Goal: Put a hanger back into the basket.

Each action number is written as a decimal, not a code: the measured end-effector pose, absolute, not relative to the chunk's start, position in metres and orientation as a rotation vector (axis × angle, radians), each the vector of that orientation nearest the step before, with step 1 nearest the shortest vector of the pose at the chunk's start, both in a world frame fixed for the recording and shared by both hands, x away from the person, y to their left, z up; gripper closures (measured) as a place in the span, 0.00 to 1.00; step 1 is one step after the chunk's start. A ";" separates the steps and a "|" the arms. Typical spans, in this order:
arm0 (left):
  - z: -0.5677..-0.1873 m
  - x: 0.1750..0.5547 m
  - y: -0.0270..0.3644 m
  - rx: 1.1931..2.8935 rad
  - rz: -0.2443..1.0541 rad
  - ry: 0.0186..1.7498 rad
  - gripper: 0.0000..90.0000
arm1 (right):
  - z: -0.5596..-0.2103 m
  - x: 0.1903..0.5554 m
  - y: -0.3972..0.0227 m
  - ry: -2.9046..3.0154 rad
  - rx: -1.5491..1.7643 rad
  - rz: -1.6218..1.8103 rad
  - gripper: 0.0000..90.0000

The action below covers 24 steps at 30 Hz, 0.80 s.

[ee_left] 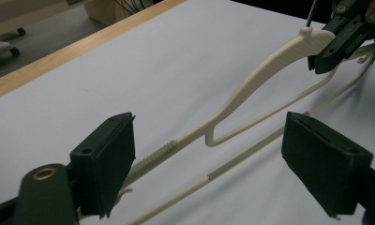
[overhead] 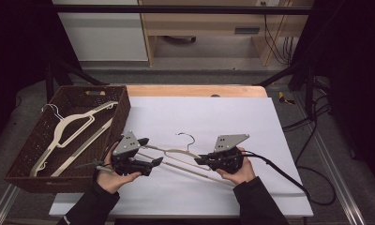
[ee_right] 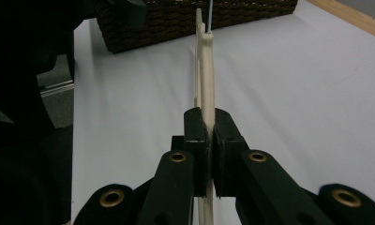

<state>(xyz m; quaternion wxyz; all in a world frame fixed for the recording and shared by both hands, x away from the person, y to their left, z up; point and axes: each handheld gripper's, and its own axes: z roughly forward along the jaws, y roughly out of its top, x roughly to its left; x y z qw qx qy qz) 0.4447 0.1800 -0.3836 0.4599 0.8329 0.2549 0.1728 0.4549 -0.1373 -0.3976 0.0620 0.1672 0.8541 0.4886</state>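
A cream plastic hanger (overhead: pixel 176 152) with a metal hook lies tilted over the white sheet (overhead: pixel 232 117). My right gripper (overhead: pixel 200 160) is shut on it near the hook; in the right gripper view the jaws (ee_right: pixel 209 140) pinch the thin hanger (ee_right: pixel 205 70) edge-on. My left gripper (overhead: pixel 152 151) is open at the hanger's left arm. In the left gripper view the ribbed arm of the hanger (ee_left: pixel 251 79) runs between the wide black pads (ee_left: pixel 103 164) without touching them, close to the left one. The right gripper (ee_left: pixel 340 37) grips the hanger's neck at the top right.
A dark woven basket (overhead: pixel 89 89) stands at the table's left edge with two more cream hangers (overhead: pixel 73 126) in it; the same basket (ee_right: pixel 251 11) lies ahead in the right gripper view. Cables trail off the right side. A wooden table edge (overhead: pixel 195 90) borders the sheet at the back.
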 end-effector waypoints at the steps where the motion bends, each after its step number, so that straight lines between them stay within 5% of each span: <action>1: -0.385 0.446 0.177 2.063 0.422 0.620 0.23 | -0.398 0.455 -0.137 2.585 0.504 1.481 0.96; 17: -0.396 0.458 0.138 2.165 0.333 0.501 0.69 | -0.401 0.454 -0.133 2.631 0.484 1.521 0.96; 24: -0.395 0.453 0.137 2.211 0.378 0.476 0.77 | -0.402 0.455 -0.133 2.630 0.513 1.517 0.94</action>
